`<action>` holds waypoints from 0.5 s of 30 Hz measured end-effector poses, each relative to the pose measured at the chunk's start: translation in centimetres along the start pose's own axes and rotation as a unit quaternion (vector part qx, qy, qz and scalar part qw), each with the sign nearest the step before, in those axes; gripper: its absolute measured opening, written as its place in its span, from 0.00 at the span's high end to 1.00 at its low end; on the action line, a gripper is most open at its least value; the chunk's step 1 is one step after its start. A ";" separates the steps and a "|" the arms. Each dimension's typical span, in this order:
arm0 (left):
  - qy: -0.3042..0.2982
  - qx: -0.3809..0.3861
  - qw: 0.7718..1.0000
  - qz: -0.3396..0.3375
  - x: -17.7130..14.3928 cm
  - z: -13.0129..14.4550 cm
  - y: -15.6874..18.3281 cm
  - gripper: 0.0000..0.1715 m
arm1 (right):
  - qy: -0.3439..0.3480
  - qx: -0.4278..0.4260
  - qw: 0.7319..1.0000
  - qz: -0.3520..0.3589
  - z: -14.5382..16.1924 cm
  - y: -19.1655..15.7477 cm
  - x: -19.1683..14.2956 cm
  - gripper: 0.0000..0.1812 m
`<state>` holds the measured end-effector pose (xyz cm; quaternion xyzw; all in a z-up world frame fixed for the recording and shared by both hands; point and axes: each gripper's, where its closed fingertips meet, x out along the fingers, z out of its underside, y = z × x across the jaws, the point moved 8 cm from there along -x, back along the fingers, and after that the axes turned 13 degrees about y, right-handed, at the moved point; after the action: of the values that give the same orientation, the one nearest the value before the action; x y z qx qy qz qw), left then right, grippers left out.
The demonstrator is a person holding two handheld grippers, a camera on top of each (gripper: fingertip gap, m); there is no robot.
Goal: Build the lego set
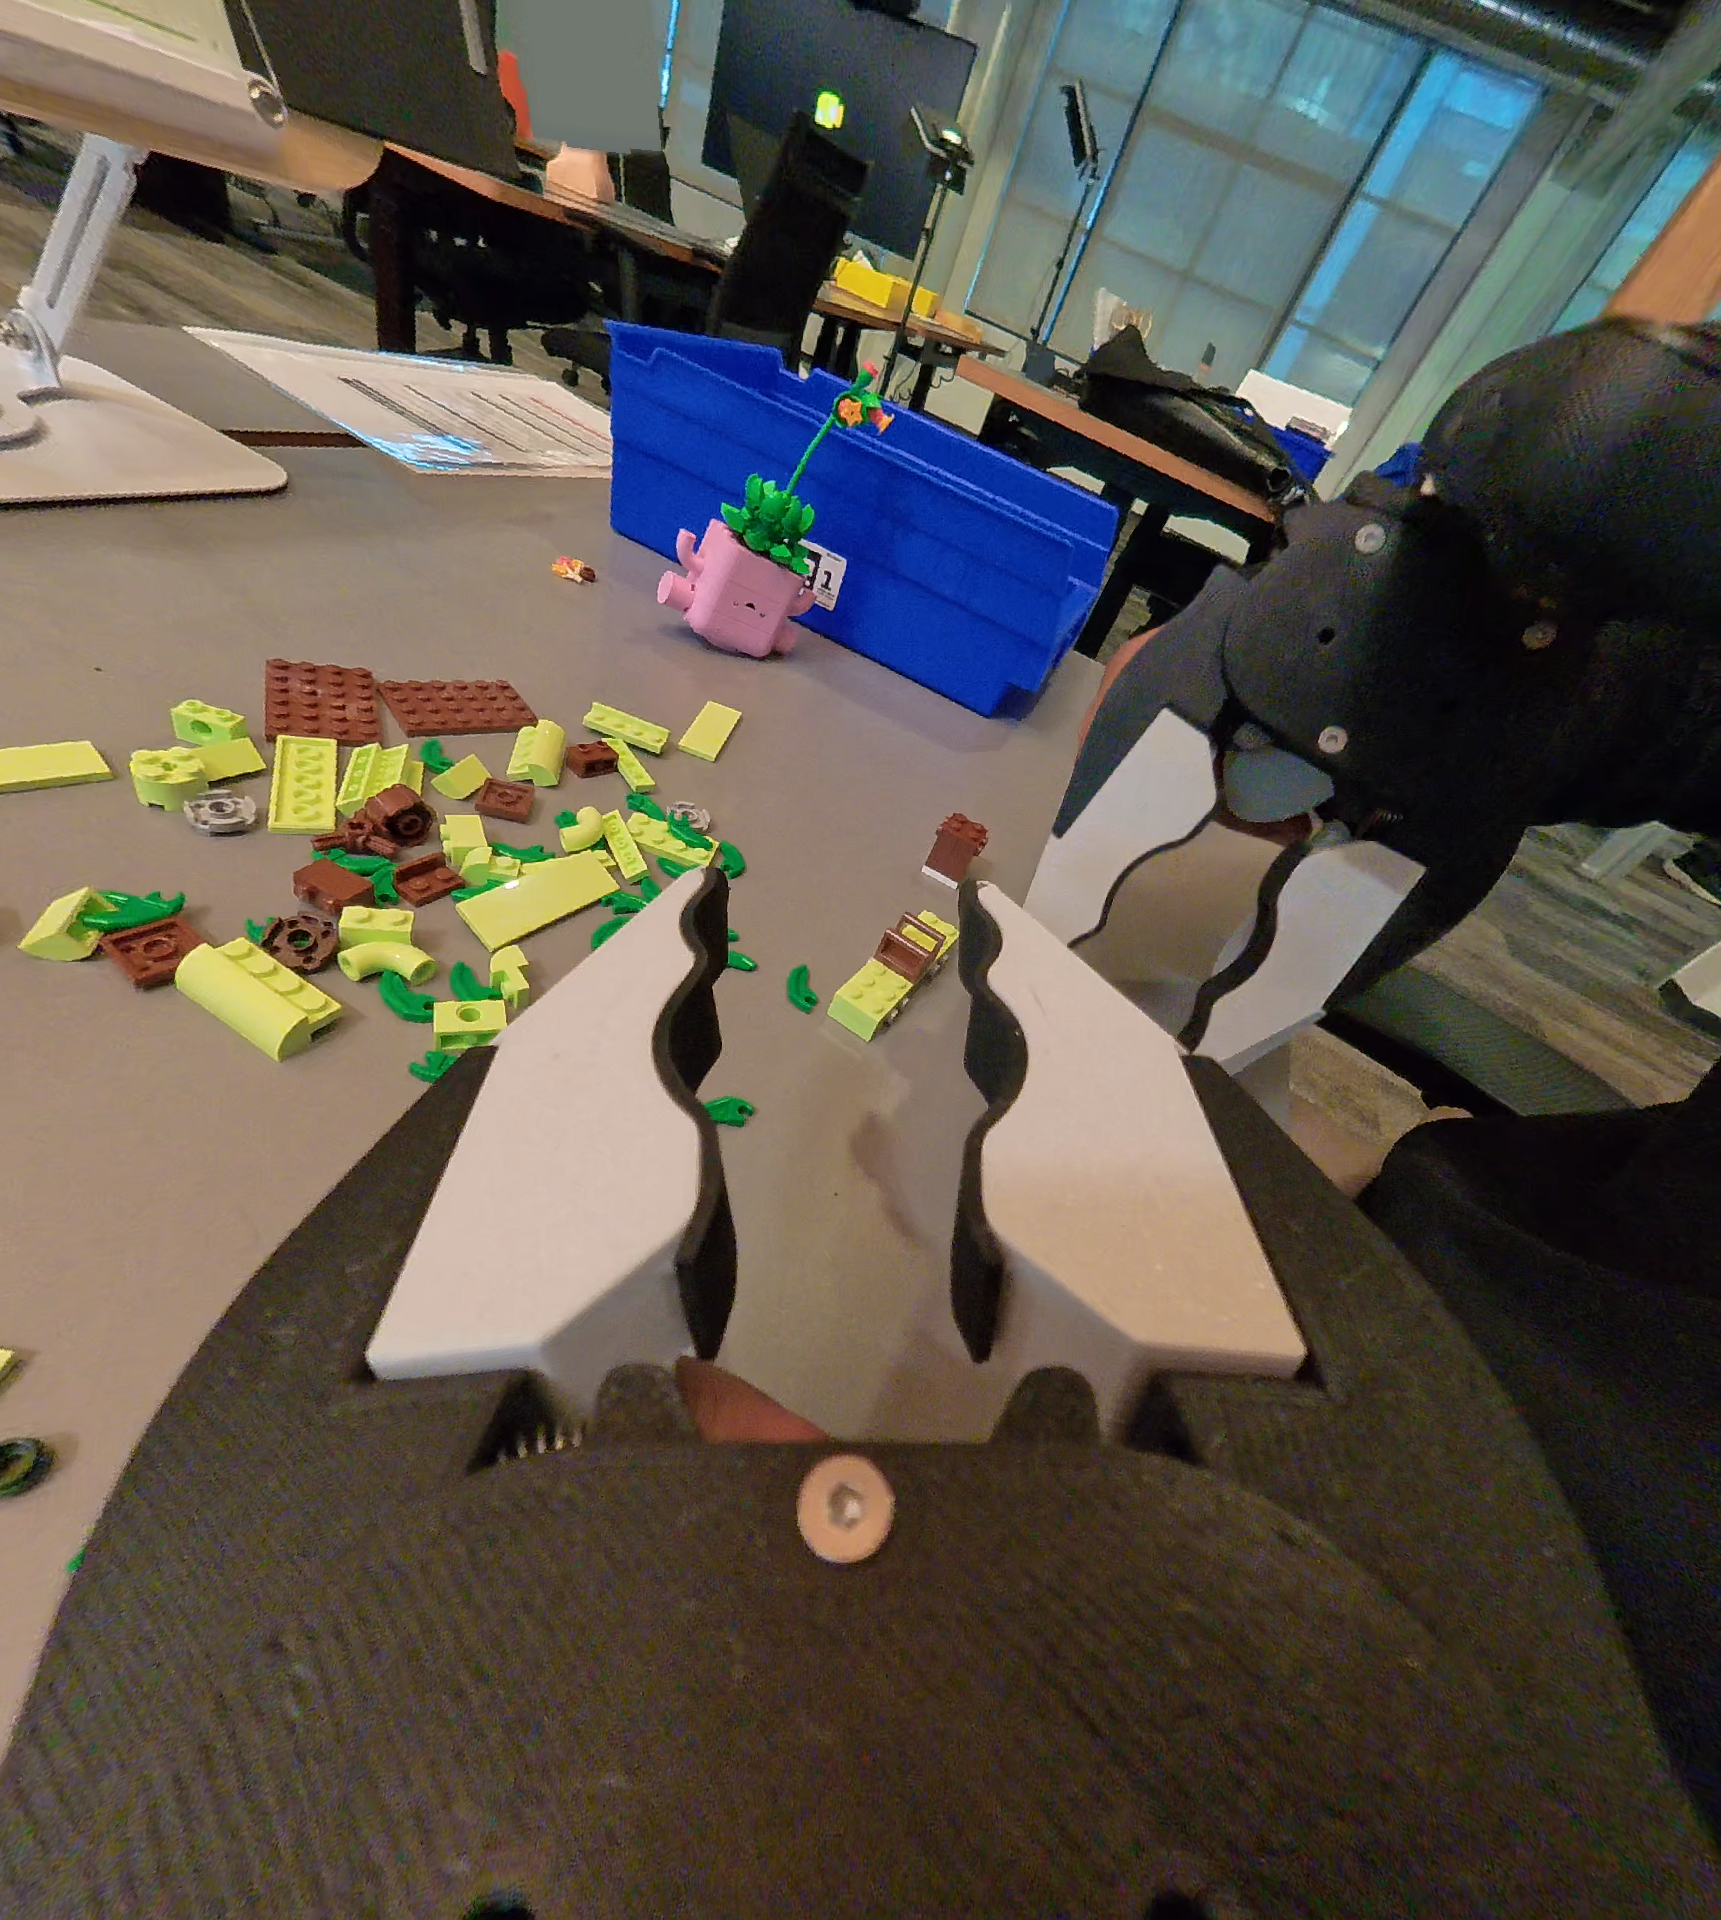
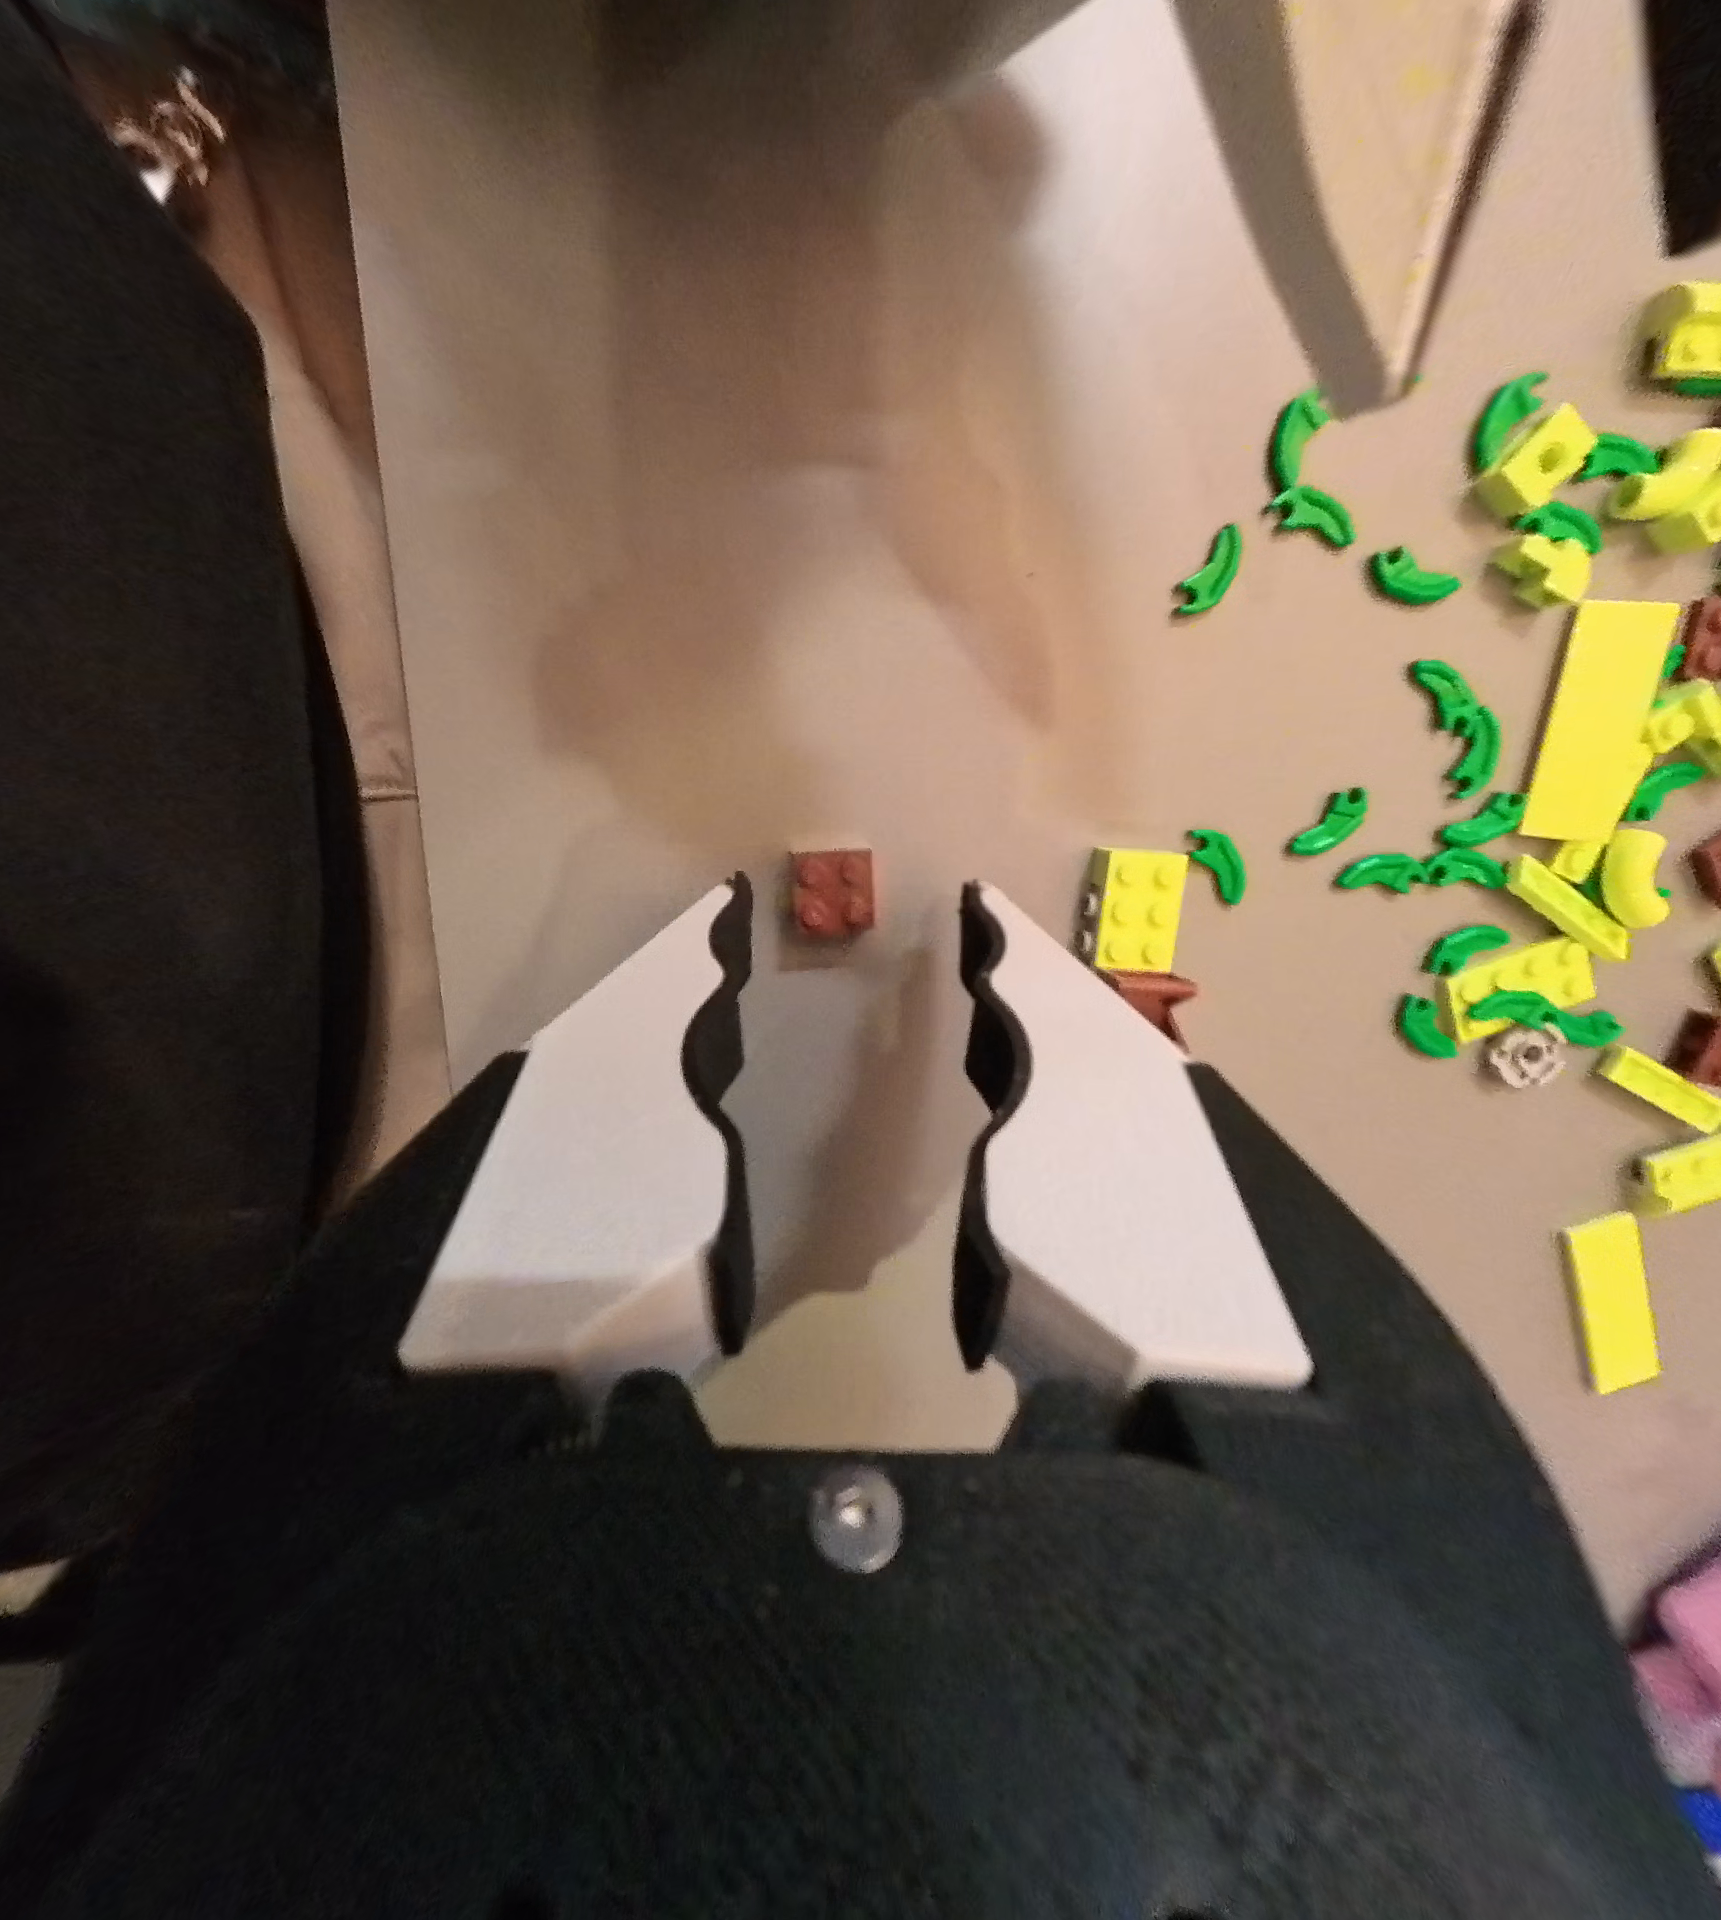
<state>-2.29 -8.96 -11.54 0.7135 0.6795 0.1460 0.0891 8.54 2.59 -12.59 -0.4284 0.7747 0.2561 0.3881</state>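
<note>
Left wrist view: the left gripper (image 1: 840,894) is wide open and holds nothing. It could bump the small yellow and brown build (image 1: 892,971) just past its tips.

Right wrist view: the right gripper (image 2: 856,899) is open and empty above the brown brick (image 2: 832,897). Closing crooked could flick this 4-bump brick off the table (image 2: 1251,1195).

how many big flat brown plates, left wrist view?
2. The squarer brown plate lies at the pile's far edge; the longer brown plate lies just right of it. Smaller brown bricks excluded; another could hide under the pile.
</note>
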 end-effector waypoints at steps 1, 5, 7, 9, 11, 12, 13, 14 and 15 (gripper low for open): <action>0.001 -0.001 1.000 0.000 0.0 0.0 0.0 0.76 | 0.010 0.006 1.000 0.005 0.0 0.1 -0.2 0.79; 0.004 -0.006 1.000 -0.001 -0.1 -0.1 -0.2 0.76 | 0.063 0.028 0.997 0.038 0.1 0.5 -1.2 0.78; 0.007 -0.004 1.000 -0.005 -0.2 -0.2 -0.3 0.76 | 0.088 0.041 0.993 0.062 0.2 0.9 -1.7 0.79; 0.011 -0.001 1.000 -0.011 -0.3 -0.3 -0.5 0.76 | 0.113 0.058 0.989 0.081 0.4 1.2 -2.2 0.79; 0.010 -0.003 1.000 -0.016 -0.3 -0.3 -0.6 0.77 | 0.136 0.072 0.983 0.097 0.6 1.5 -2.7 0.80; 0.009 -0.005 1.000 -0.020 -0.3 -0.3 -0.8 0.77 | 0.145 0.077 0.981 0.105 0.7 1.6 -2.9 0.80; 0.009 -0.009 1.000 -0.023 -0.3 -0.2 -0.9 0.77 | 0.152 0.078 0.979 0.115 0.8 1.7 -3.1 0.80; 0.011 -0.012 1.000 -0.026 -0.3 -0.3 -1.0 0.77 | 0.154 0.075 0.976 0.131 1.0 1.9 -3.3 0.80; 0.013 -0.015 0.999 -0.029 -0.4 -0.3 -1.1 0.77 | 0.150 0.066 0.973 0.160 1.2 2.4 -3.7 0.80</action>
<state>-3.41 -9.28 -11.65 0.6900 0.6987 0.1631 0.0951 8.12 6.39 -10.09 -0.3060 0.8978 0.1959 0.2489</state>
